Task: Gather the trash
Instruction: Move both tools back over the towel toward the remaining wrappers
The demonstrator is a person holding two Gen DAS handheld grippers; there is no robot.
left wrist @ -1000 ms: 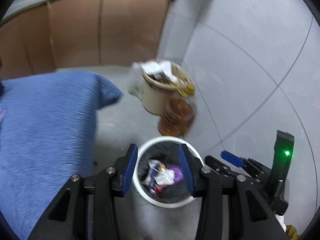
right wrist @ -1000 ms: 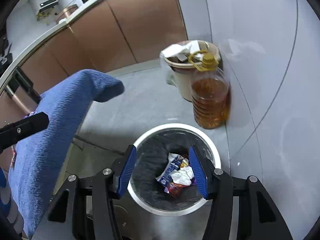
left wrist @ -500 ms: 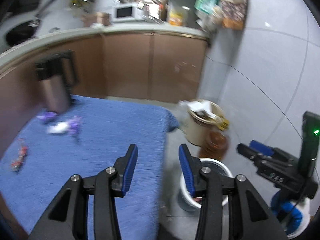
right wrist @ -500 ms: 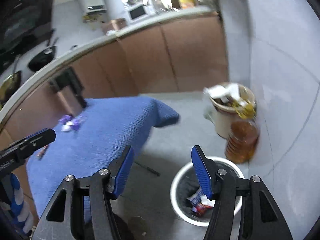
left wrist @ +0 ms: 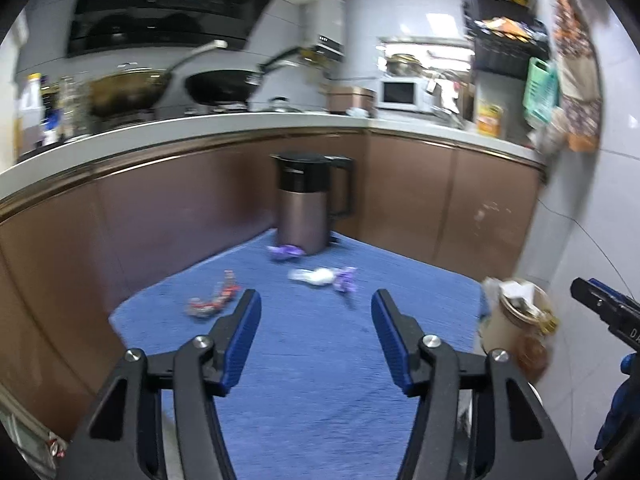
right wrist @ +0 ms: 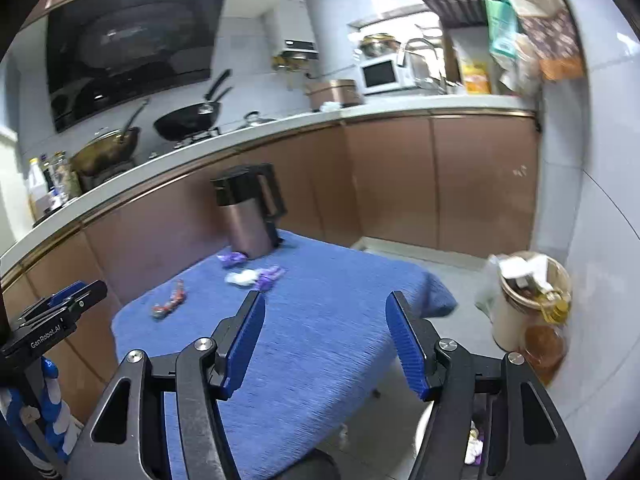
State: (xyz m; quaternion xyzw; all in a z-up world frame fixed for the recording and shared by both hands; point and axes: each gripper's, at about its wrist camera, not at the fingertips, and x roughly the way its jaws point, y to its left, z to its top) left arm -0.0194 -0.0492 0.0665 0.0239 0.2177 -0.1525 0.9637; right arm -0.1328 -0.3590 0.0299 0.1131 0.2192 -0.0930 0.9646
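Now, in the left wrist view, the left gripper (left wrist: 316, 316) has its fingers (left wrist: 246, 336) spread with nothing between them; they have just been opening. It points over the desk (left wrist: 320, 380), which has a blue cloth on it. Trash is left there: a red wrapper (left wrist: 212, 300) on the left, a white wrapper (left wrist: 316, 276) with a purple wrapper (left wrist: 346, 278) touching it in the middle, and another purple piece (left wrist: 285, 251) just in front of the kettle (left wrist: 308, 200). At the right, past the desk edge, a beige bin (left wrist: 516, 316) stands on the floor, full.

In the right wrist view, the right gripper (right wrist: 325, 326) is empty too, fingers (right wrist: 404, 340) spread and just opening a little more. The same four pieces lie at the far part of the desk. Low at the right, behind one finger, the white bin (right wrist: 422, 432) shows some wrappers inside.

So I judge the task is partly done: some trash is in the white bin, four pieces remain on the desk, and neither gripper is near them yet.
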